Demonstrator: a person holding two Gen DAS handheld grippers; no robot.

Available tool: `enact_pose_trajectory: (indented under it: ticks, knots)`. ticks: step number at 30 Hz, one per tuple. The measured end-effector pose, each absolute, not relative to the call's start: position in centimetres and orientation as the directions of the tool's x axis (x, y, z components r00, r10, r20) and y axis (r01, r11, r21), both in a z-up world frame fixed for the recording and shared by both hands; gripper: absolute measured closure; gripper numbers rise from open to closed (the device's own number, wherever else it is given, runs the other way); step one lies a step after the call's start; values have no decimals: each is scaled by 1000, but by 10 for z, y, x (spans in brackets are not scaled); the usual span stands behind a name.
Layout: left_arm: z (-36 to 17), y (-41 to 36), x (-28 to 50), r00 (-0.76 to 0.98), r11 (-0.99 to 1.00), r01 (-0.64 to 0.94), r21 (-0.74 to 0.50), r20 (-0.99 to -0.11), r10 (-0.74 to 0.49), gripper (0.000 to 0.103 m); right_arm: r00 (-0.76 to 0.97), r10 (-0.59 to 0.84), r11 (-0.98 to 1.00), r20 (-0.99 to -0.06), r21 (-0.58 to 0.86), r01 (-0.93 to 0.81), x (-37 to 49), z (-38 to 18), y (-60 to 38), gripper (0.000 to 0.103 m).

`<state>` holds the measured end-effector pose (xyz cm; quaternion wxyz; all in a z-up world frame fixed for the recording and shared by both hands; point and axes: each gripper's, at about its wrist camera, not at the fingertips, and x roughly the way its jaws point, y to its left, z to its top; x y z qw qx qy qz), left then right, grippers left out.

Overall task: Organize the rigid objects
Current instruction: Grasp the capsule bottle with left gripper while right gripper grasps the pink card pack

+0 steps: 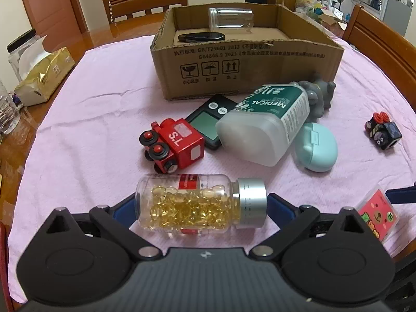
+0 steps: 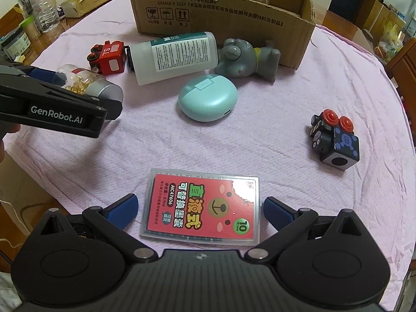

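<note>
My left gripper [image 1: 201, 205] is open around a clear bottle of yellow capsules [image 1: 200, 204] with a silver cap, lying on its side on the pink cloth; both also show in the right wrist view [image 2: 85, 82]. My right gripper [image 2: 200, 212] is open around a flat red card box [image 2: 201, 205] lying on the cloth. A cardboard box [image 1: 244, 62] stands at the back and holds a clear jar [image 1: 230, 22] and a black item [image 1: 201, 37].
On the cloth lie a red toy train [image 1: 173, 144], a black digital timer [image 1: 208, 123], a white medical bottle [image 1: 265, 122], a grey figure [image 2: 241, 59], a teal case [image 2: 208, 101] and a black toy cube [image 2: 335, 140]. Chairs stand behind the table.
</note>
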<state>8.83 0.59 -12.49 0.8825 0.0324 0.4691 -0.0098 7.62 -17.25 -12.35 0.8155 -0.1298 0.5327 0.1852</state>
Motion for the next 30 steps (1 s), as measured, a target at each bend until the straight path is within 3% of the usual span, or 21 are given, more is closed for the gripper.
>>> enact_pose_trajectory:
  ticks: [15,21,30]
  knots:
    - [-124,8,90,551,997,61,48,-834,6,10,349,127,924,-929,-18,-383,79,-124,-170,0]
    - [-123,10,90,540,997,73,39,-842,-7,10,357,127,928,-925,-17,-373,75,-121,-168,11]
    - [-121,12,91,522,994,98,40,-853,-17,10,350,114,936,-930,-18,-352,77,-121,-170,11]
